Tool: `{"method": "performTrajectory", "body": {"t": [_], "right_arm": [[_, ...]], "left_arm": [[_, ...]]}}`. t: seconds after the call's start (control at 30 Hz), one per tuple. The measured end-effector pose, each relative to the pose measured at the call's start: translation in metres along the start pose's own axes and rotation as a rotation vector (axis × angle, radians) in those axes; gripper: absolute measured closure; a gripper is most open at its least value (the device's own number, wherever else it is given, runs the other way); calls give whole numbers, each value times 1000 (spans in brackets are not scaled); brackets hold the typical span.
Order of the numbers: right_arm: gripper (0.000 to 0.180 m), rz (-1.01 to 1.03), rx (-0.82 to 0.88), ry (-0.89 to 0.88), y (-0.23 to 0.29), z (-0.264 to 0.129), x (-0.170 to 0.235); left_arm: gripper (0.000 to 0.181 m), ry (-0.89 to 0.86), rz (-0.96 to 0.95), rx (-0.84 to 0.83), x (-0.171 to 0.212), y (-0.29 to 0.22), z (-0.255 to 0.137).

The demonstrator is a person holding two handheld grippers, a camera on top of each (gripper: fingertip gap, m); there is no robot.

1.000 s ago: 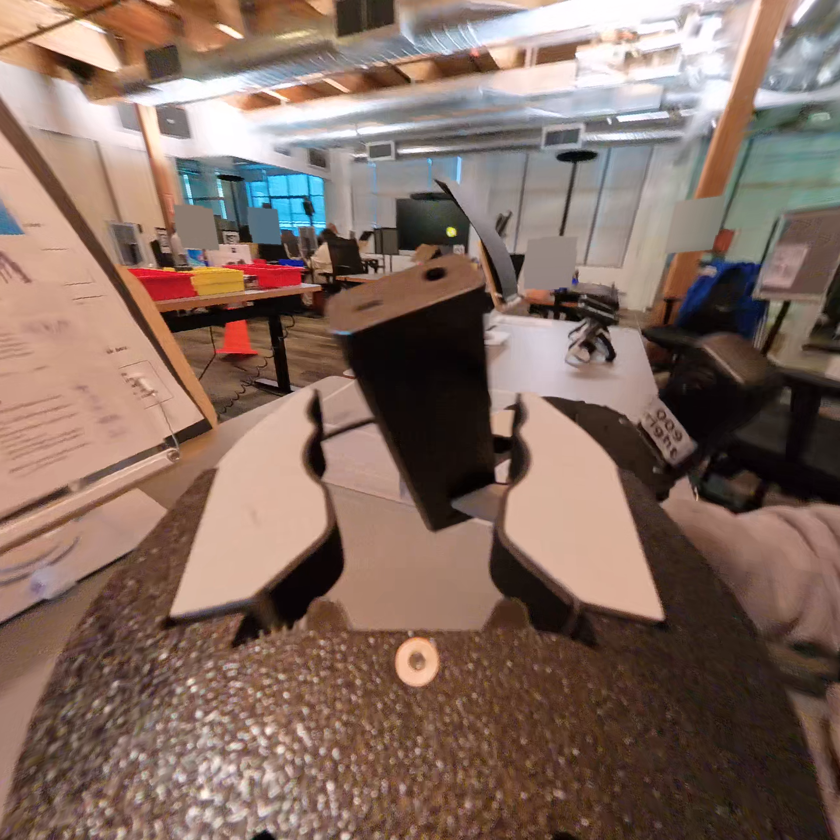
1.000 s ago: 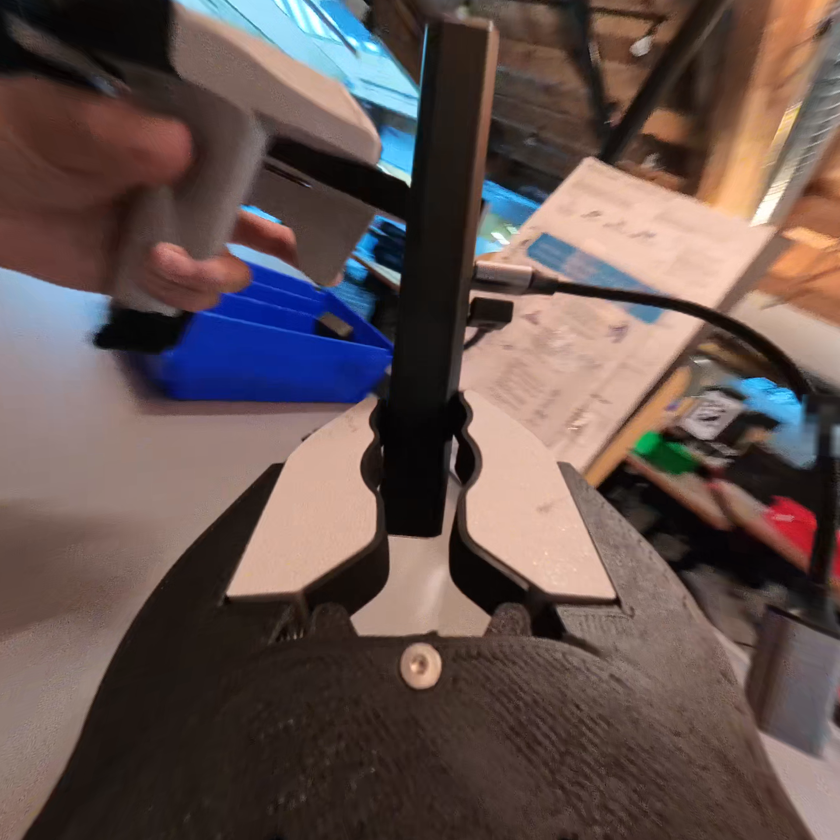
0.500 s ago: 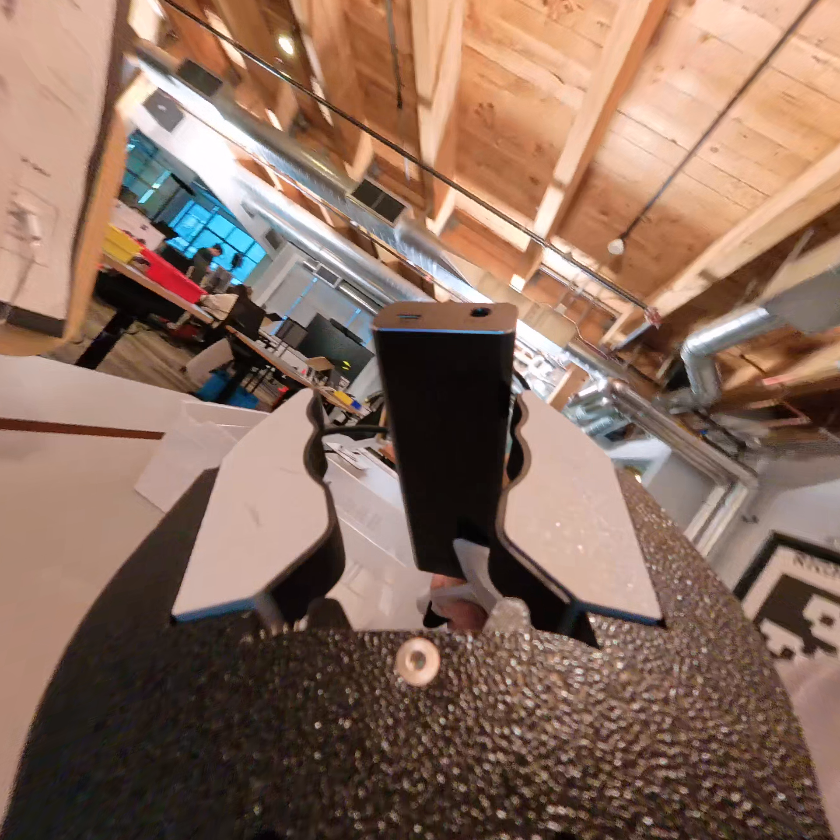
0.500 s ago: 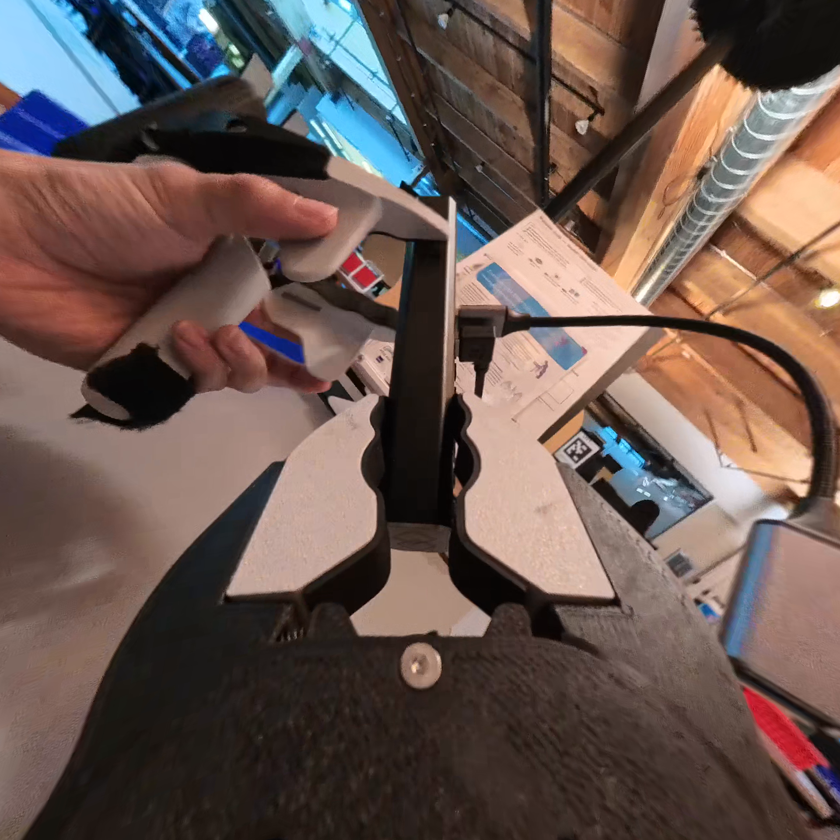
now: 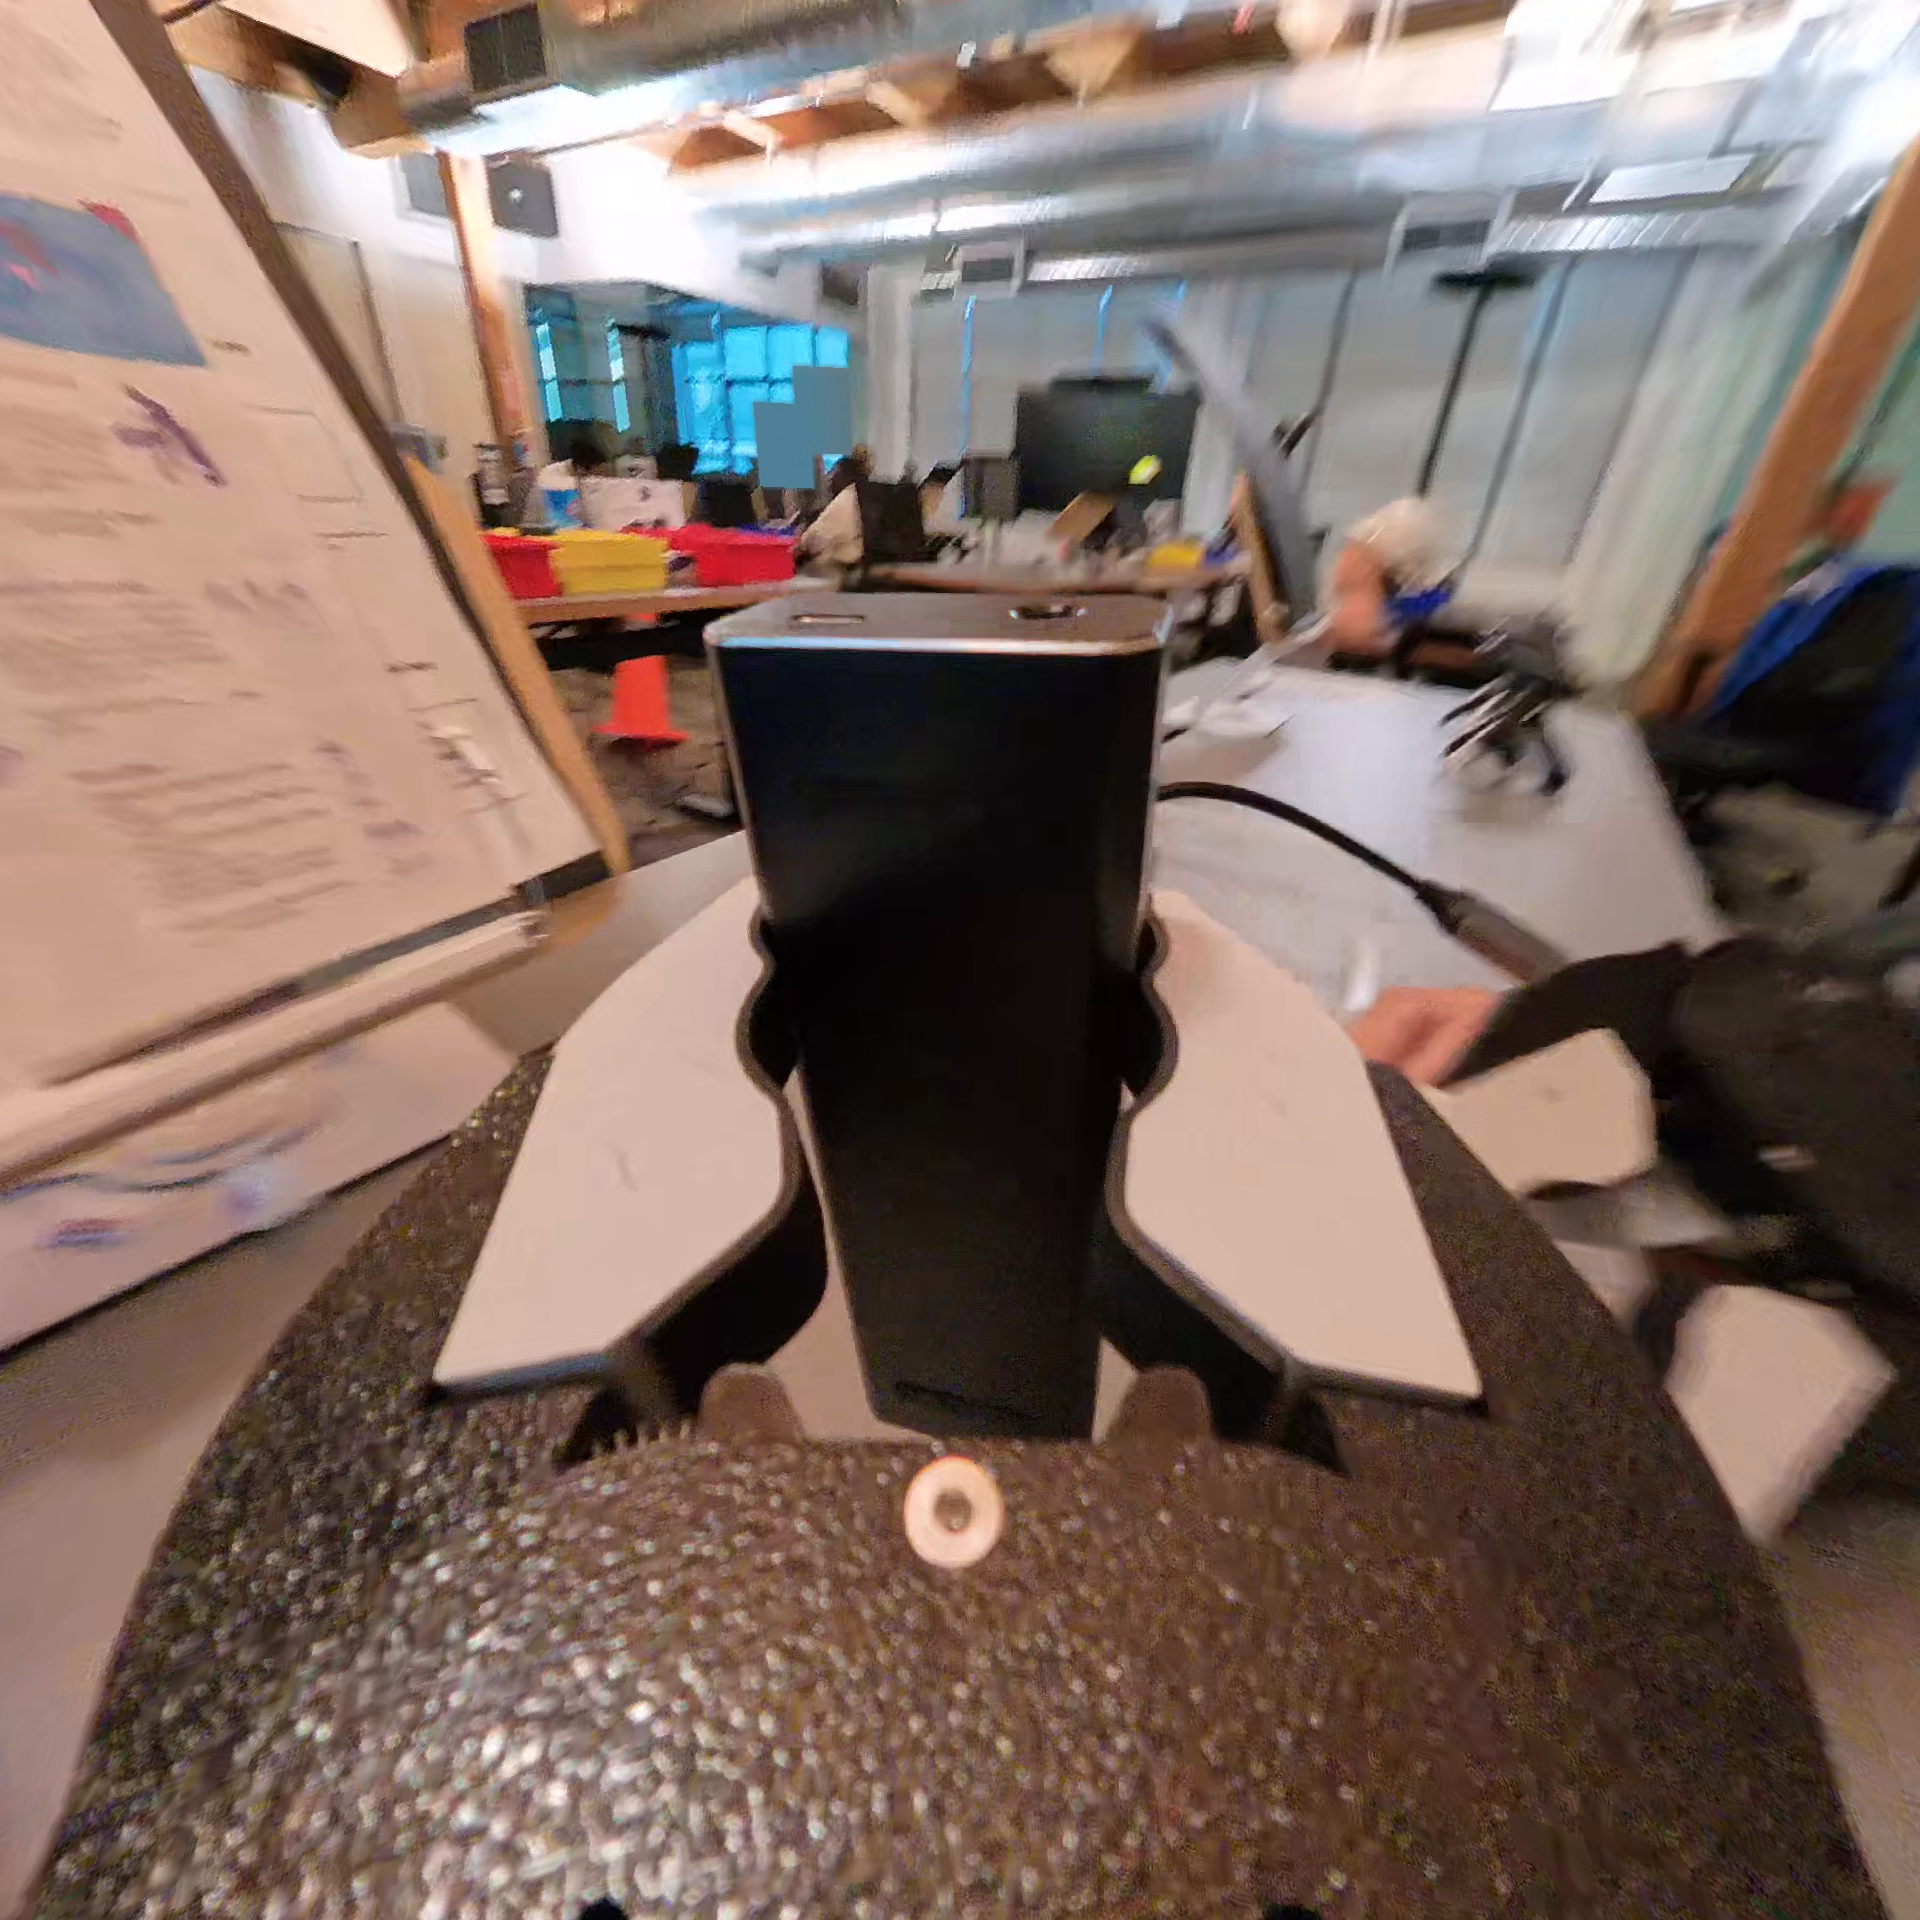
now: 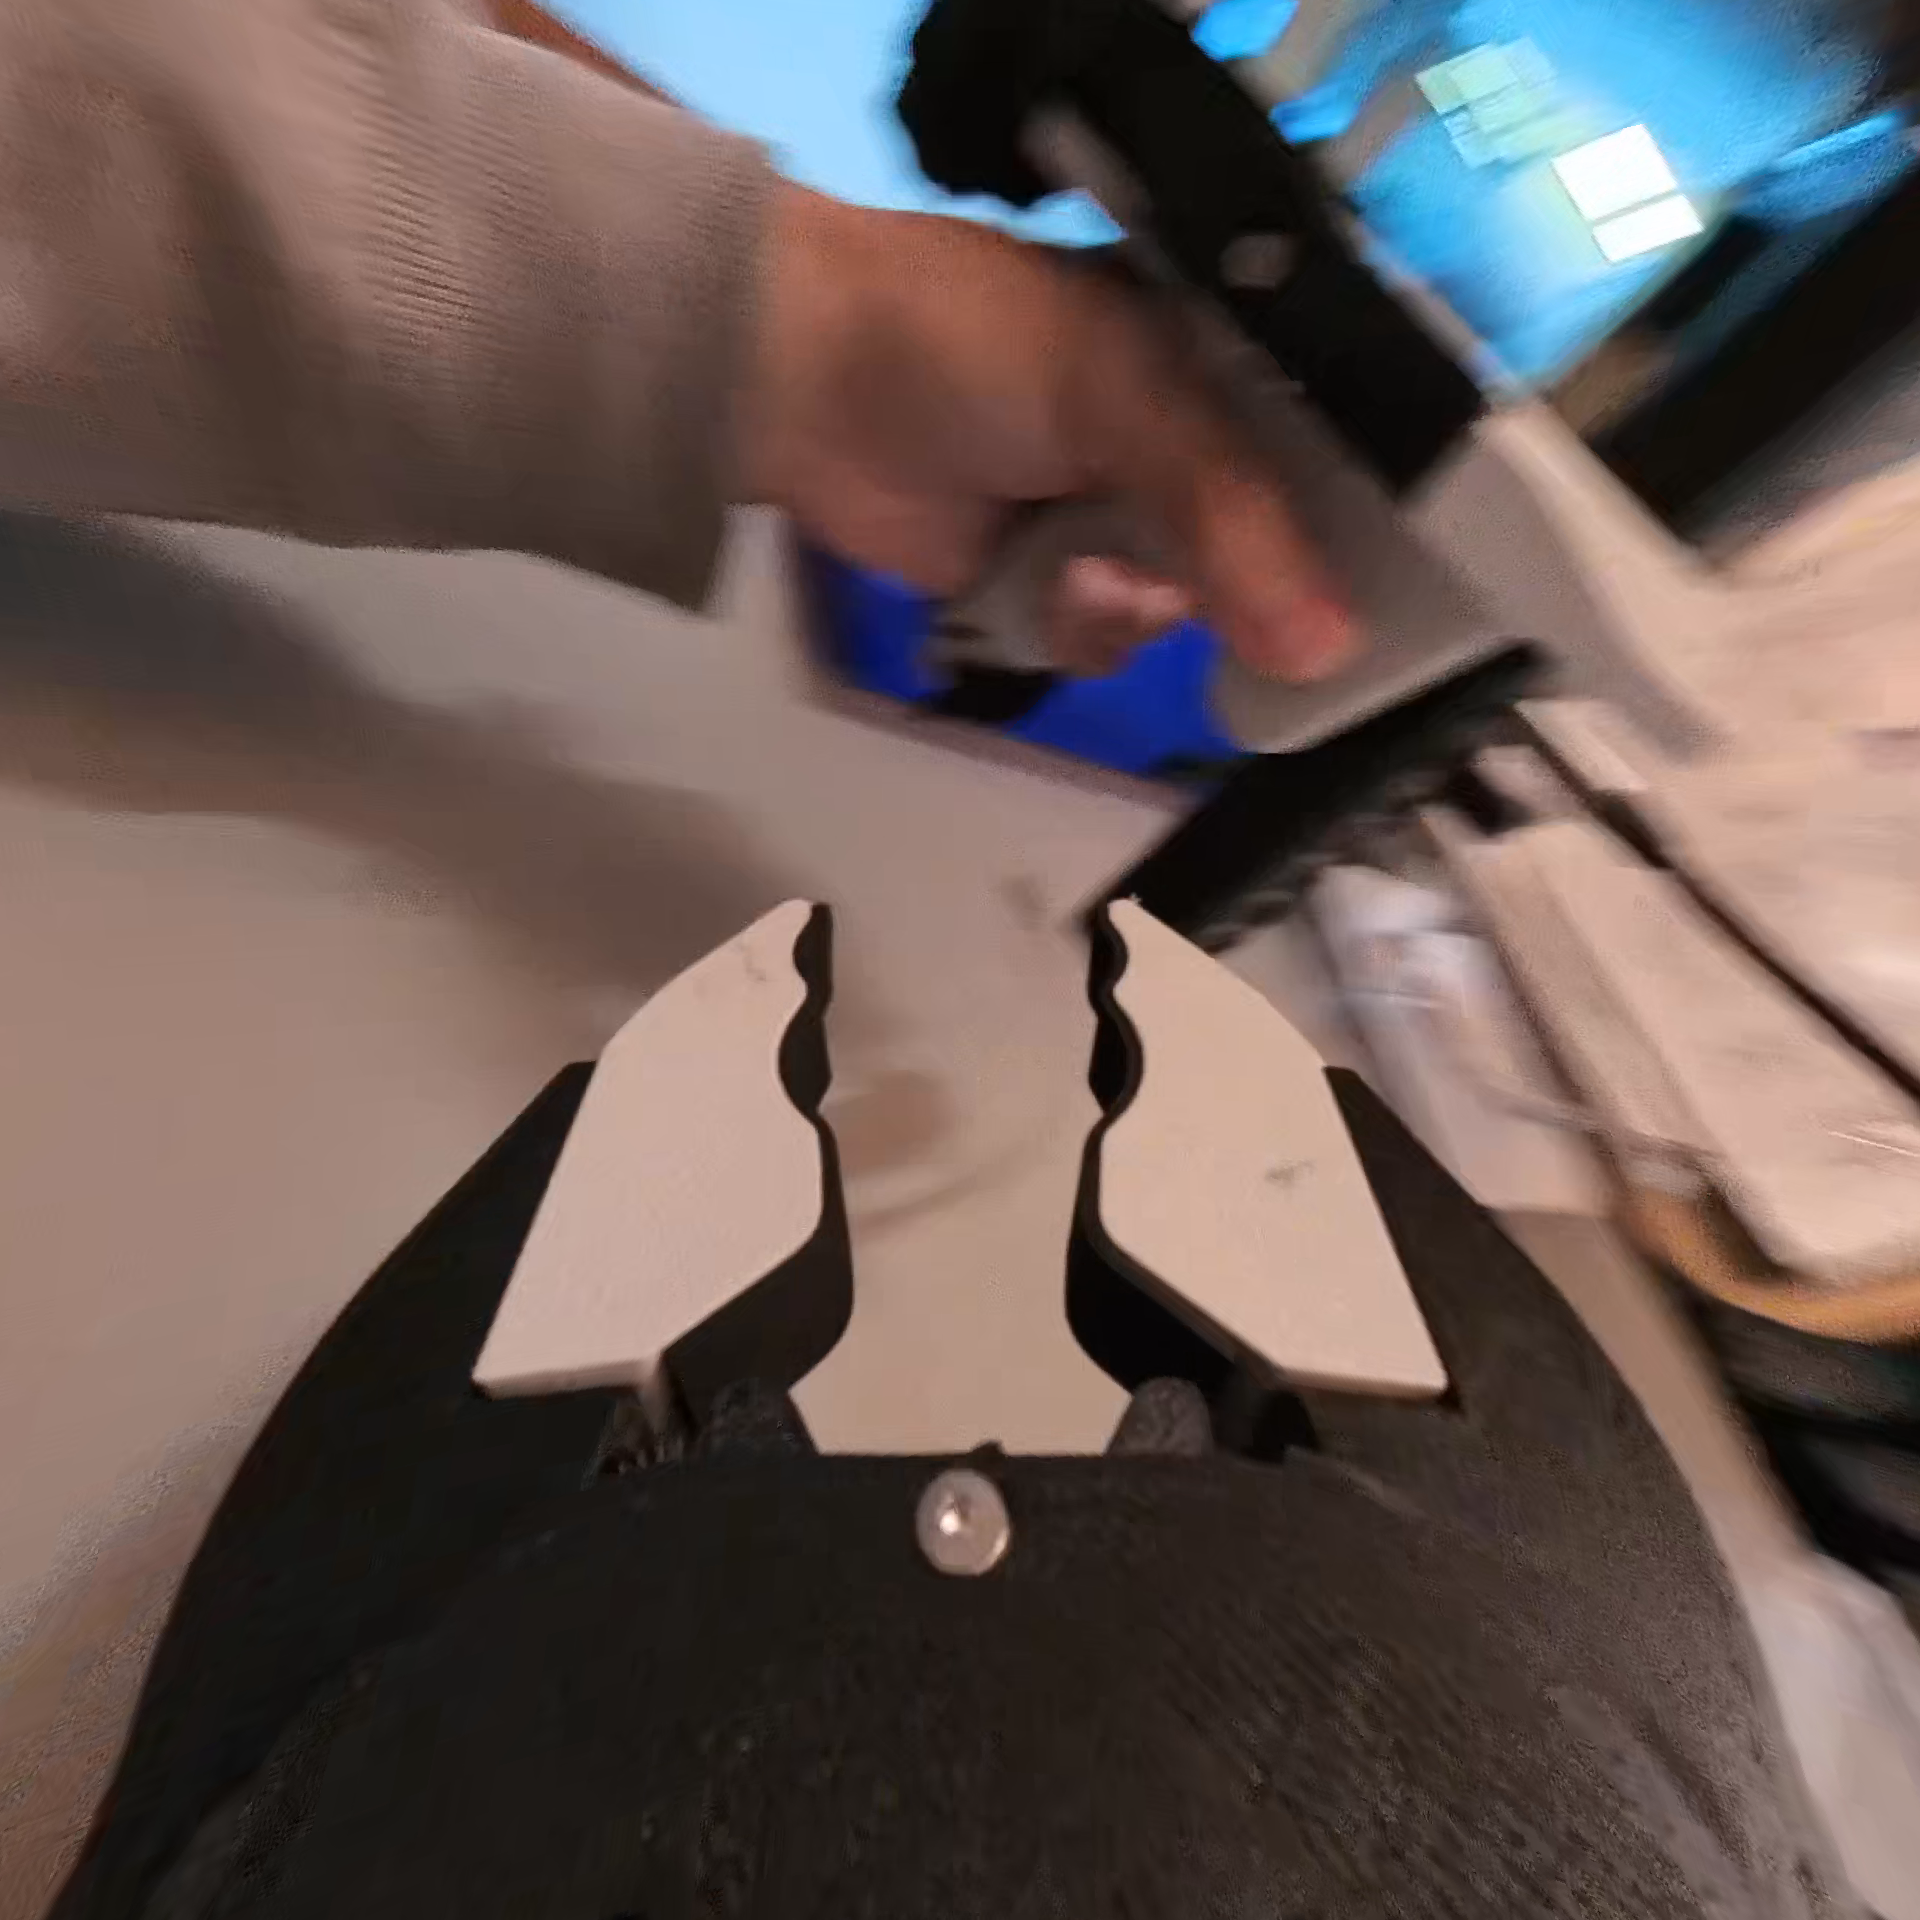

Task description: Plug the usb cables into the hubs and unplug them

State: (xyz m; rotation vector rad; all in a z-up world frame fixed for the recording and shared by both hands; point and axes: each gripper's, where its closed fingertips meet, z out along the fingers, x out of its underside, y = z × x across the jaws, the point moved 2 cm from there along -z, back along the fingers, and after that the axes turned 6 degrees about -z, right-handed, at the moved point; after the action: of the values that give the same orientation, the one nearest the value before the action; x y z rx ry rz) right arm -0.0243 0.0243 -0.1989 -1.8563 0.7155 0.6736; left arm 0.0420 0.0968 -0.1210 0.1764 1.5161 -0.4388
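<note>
In the left wrist view my left gripper (image 5: 951, 925) is shut on a black USB hub (image 5: 940, 987), which stands upright between the fingers with its port end up. A black cable (image 5: 1340, 847) runs off to the right of the hub toward my right gripper (image 5: 1766, 1091), held by a hand (image 5: 1413, 1023). In the right wrist view my right gripper (image 6: 961, 914) is open and empty above the grey table (image 6: 312, 987). Ahead of it, blurred, a hand (image 6: 987, 416) holds the left gripper with the dark hub (image 6: 1299, 800) and a thin cable (image 6: 1714, 914).
A leaning poster board (image 5: 208, 623) stands close on the left. A blue bin (image 6: 1122, 696) sits on the table behind the hand. Papers (image 6: 1662, 1039) lie at the right. Far tables with red and yellow bins (image 5: 613, 561) stand across the room.
The hub passed from the right gripper to the left: the left fingers closed on it, and the right gripper opened and drew back. The left gripper tilted down from the ceiling to level.
</note>
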Motion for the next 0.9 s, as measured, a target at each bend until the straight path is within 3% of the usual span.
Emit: {"method": "performTrajectory", "body": {"t": [0.03, 0.17, 0.3, 0.37, 0.43, 0.47, 0.6, 0.73, 0.9], "right_arm": [[134, 50, -106, -32, 10, -6, -13], [126, 329, -3, -408, -30, -54, -66], [135, 720, -44, -654, -66, -93, -72], [138, 642, 60, -606, -75, -97, -61], [114, 464, 262, -438, -87, -96, -40], [113, 366, 284, -382, -87, -94, -35], [113, 249, 169, -312, -73, -75, -15], [117, 259, 6, -387, -57, -68, -16], [119, 243, -32, -363, -50, -58, -11]], "left_arm": [[118, 31, 55, -29, -2, 5, -5], [118, 138, 181, -1, 5, -2, -17], [118, 240, 330, -33, 27, -16, -15], [118, 236, 335, -8, 33, -26, -11], [118, 246, 353, -27, 40, -30, -5], [118, 260, 370, -14, 45, -34, -3], [118, 260, 365, 138, 55, -65, 7], [118, 249, 361, 243, 58, -84, 12], [118, 319, 398, 291, 74, -90, 16]]}}
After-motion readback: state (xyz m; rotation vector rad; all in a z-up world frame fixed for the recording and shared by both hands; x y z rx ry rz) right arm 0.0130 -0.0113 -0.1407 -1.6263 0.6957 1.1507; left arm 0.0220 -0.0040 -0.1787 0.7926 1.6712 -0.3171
